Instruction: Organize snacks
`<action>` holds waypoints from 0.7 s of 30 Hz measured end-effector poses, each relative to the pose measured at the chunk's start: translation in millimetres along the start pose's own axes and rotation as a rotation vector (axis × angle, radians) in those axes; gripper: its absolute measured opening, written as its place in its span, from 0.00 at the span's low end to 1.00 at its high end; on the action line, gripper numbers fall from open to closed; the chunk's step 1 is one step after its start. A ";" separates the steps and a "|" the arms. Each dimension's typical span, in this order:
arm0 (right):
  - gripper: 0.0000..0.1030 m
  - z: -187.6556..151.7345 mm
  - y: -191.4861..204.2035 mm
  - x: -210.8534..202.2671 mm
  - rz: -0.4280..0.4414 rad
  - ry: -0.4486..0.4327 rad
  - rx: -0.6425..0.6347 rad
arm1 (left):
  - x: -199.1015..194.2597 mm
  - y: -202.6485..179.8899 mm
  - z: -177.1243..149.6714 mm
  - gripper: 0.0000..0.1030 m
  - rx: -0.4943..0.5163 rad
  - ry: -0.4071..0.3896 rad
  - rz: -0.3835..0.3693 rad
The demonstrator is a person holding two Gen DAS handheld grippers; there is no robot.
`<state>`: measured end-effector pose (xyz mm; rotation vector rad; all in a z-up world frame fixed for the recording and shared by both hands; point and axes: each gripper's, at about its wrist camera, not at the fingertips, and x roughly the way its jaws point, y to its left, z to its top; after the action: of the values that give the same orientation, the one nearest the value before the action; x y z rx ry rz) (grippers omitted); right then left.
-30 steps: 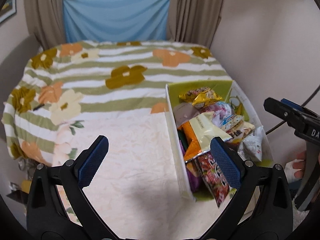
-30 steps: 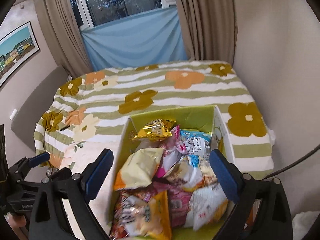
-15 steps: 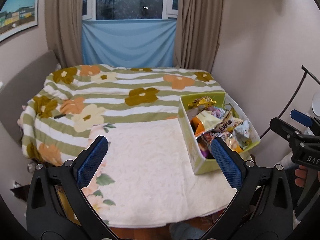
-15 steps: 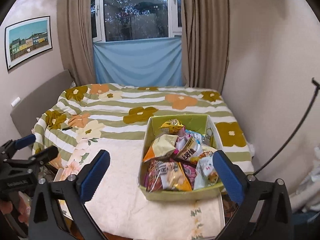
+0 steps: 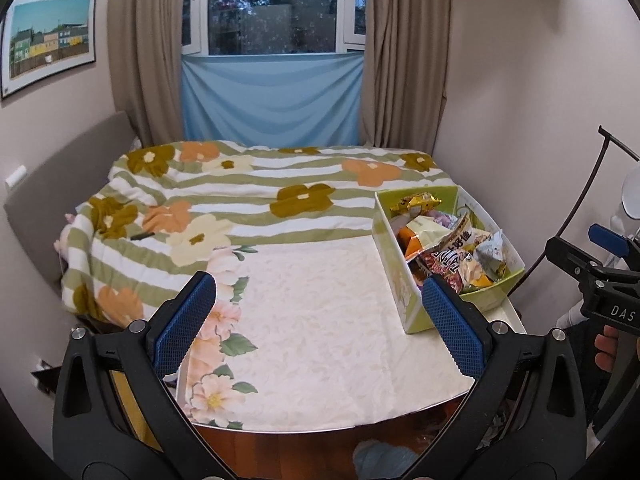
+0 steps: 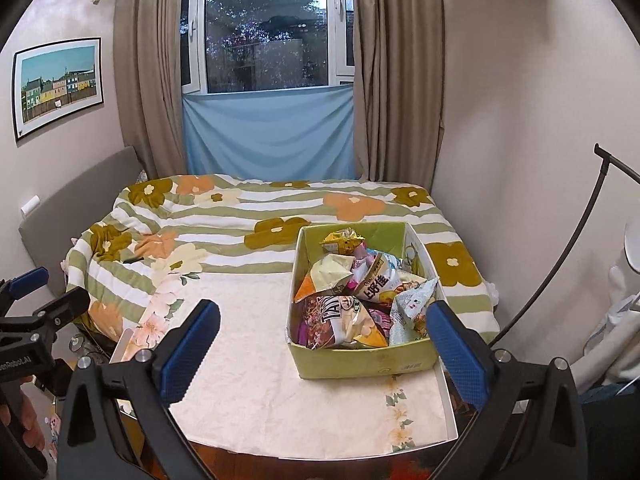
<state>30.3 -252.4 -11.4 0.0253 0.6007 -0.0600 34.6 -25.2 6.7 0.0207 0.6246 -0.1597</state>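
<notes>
A green cardboard box (image 6: 360, 362) stands at the right of a table with a cream cloth (image 6: 256, 376); it also shows in the left wrist view (image 5: 404, 304). It holds several snack packets (image 6: 348, 312), piled loosely (image 5: 452, 248). My left gripper (image 5: 318, 326) is open and empty, held back from the table's near edge, left of the box. My right gripper (image 6: 322, 352) is open and empty, held back in front of the box. Each gripper shows at the edge of the other's view.
A bed with a striped floral blanket (image 5: 248, 196) lies beyond the table, under a window with curtains (image 6: 268, 28). A wall stands close on the right. A dark curved rod (image 6: 568, 260) rises at the right.
Both grippers have drawn back and up from the box, so the whole table and room now show. The jaws stay open. The snacks have not moved.
</notes>
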 end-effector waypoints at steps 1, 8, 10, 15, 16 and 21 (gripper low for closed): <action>0.99 -0.4 -0.1 -0.6 0.000 0.000 0.000 | -0.9 0.2 0.4 0.99 0.001 -0.004 0.001; 0.99 0.0 1.0 -2.7 0.002 -0.003 0.005 | -2.0 -2.1 4.0 0.99 0.010 -0.017 0.003; 0.99 -0.4 0.6 -2.3 0.002 -0.001 0.005 | -1.6 -3.0 4.2 0.99 0.012 -0.017 0.004; 0.99 -0.3 0.4 -2.4 0.002 -0.002 0.005 | -3.5 -3.7 5.4 0.99 0.020 -0.023 0.010; 0.99 -0.3 0.5 -2.4 0.003 -0.002 0.005 | -3.9 -3.6 5.6 0.99 0.021 -0.024 0.011; 0.99 0.3 0.7 -2.6 0.003 -0.001 0.007 | -4.6 -3.4 5.8 0.99 0.022 -0.024 0.011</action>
<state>28.4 -251.6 -9.6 0.0332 0.5999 -0.0591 33.8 -28.2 14.2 0.0430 0.5984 -0.1556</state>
